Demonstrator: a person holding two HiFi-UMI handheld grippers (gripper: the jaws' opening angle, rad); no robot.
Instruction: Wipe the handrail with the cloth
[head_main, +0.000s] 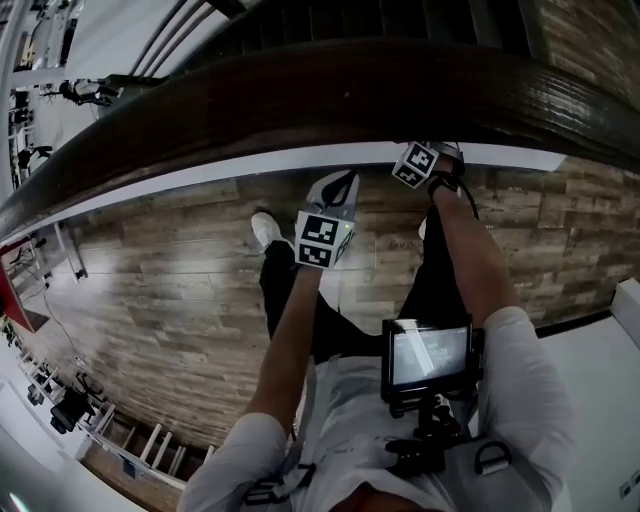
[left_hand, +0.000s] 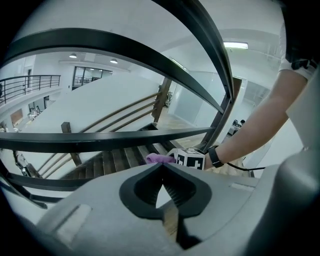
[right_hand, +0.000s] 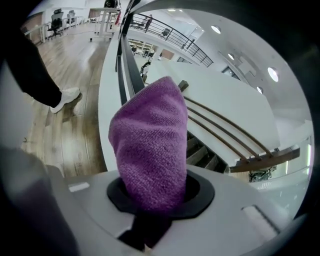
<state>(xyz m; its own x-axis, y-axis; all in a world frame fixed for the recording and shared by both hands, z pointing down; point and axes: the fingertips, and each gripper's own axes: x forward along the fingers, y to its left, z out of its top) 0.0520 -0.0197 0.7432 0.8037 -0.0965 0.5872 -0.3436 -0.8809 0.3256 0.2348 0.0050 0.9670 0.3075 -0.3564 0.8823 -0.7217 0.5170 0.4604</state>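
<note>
Purple cloth is clamped in the right gripper; the left gripper is closed.

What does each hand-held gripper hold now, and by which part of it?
The right hand-held gripper holds the purple textured cloth by one bunched end; the rest stands out past the jaws. The left hand-held gripper holds nothing, its jaws closed together.

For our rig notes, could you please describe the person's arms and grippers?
The left gripper and right gripper are light grey with black jaws and a black-and-white marker cube each. Worn: short white sleeves, a black wristband.
</note>
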